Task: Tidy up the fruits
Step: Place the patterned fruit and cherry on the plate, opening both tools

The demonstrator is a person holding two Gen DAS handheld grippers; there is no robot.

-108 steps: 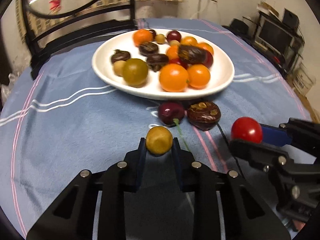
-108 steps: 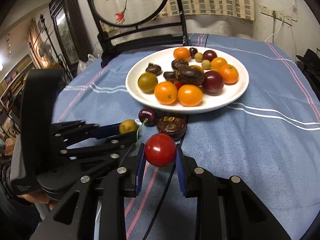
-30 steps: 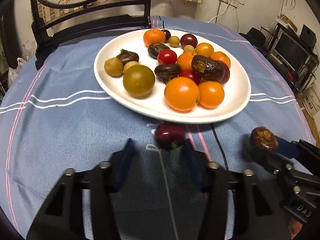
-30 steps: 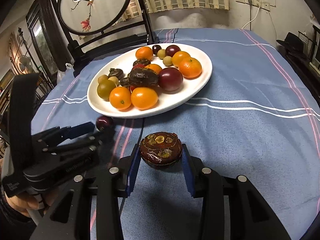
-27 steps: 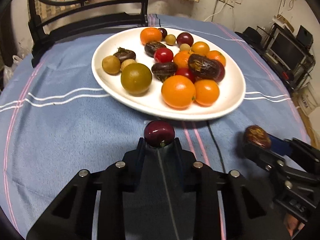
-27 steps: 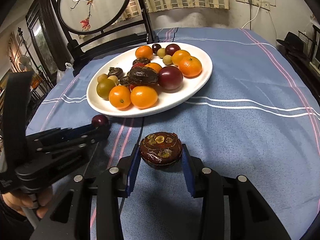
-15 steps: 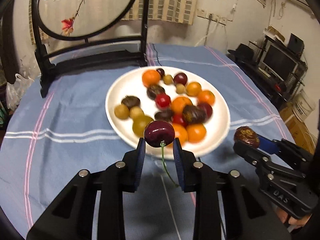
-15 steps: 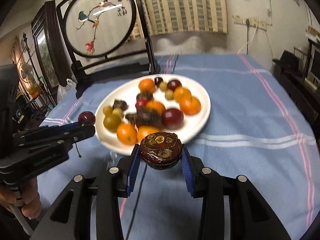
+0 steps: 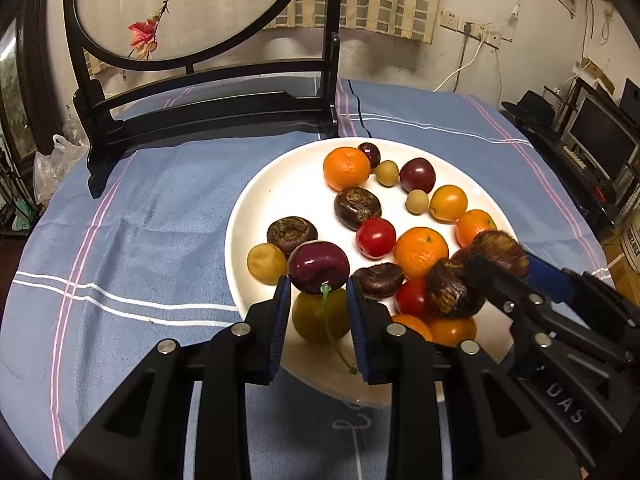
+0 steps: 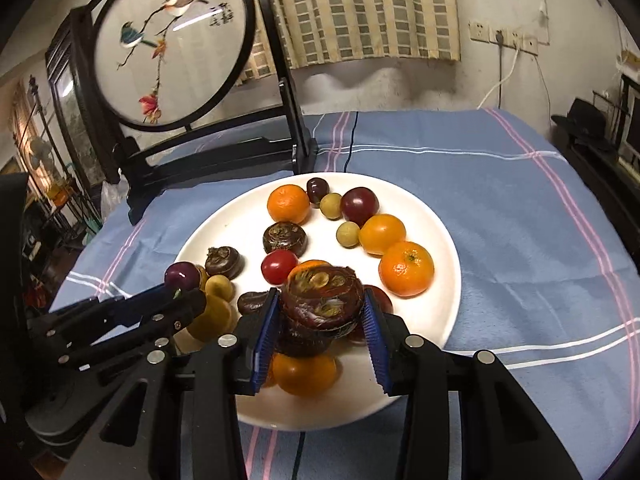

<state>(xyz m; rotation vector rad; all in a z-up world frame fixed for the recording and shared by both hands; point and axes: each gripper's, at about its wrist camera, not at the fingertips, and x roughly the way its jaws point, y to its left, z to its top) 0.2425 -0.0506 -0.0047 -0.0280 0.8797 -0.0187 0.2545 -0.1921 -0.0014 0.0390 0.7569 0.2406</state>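
Note:
A white plate (image 9: 296, 188) holds several fruits: oranges, red tomatoes, dark chestnuts and small yellow fruits. My left gripper (image 9: 319, 300) is shut on a dark red cherry (image 9: 319, 266) with its green stem hanging down, held above the plate's near left part. My right gripper (image 10: 320, 316) is shut on a brown water chestnut (image 10: 322, 302), held above the plate's front. The right gripper also shows in the left wrist view (image 9: 498, 258), and the left gripper with the cherry in the right wrist view (image 10: 182, 280).
The plate (image 10: 440, 240) stands on a blue striped tablecloth (image 9: 160, 220). A black framed round embroidery screen (image 10: 172, 40) stands at the table's back left. A black cable (image 10: 298, 464) runs under the plate's front.
Both grippers have lifted their fruit off the cloth and moved forward over the plate. The plate now looks closer and is seen from higher up.

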